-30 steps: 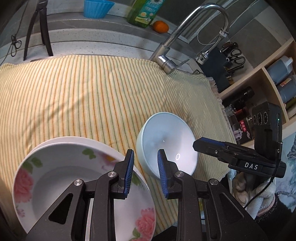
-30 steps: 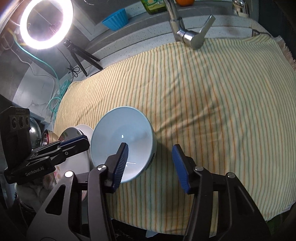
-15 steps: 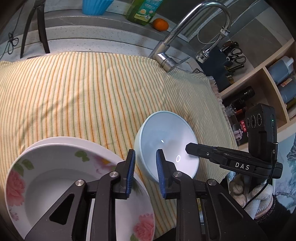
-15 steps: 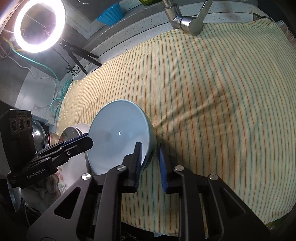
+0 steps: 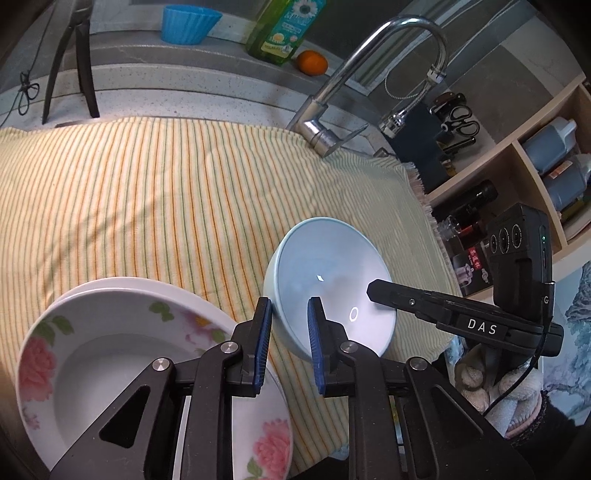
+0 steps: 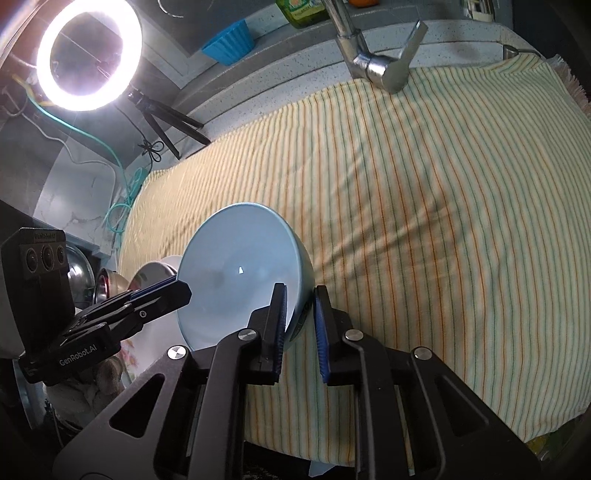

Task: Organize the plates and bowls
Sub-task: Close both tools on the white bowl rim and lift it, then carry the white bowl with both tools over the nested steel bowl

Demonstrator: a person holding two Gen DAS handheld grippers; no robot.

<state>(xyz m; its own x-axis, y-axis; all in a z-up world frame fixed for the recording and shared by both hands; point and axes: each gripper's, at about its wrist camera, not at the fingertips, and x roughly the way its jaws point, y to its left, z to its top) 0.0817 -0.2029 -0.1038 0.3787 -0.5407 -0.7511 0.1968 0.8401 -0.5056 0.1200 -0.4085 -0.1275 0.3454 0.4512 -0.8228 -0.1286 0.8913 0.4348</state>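
Note:
A light blue bowl is tilted above the striped cloth; it also shows in the right wrist view. My right gripper is shut on the bowl's right rim. My left gripper straddles the bowl's near rim, its jaws narrow but with a gap; the grip is unclear. White plates with pink flowers are stacked at the lower left, beside the bowl. In the left wrist view my right gripper reaches over the bowl from the right.
A faucet stands at the cloth's far edge. A green soap bottle, an orange and a blue cup stand on the back ledge. Shelves with bottles are at the right. A ring light is at the left.
My right gripper went from wide open to shut on the bowl's rim, and the bowl tilted and rose a little. My left gripper shifted slightly right, its jaws now over the bowl's rim.

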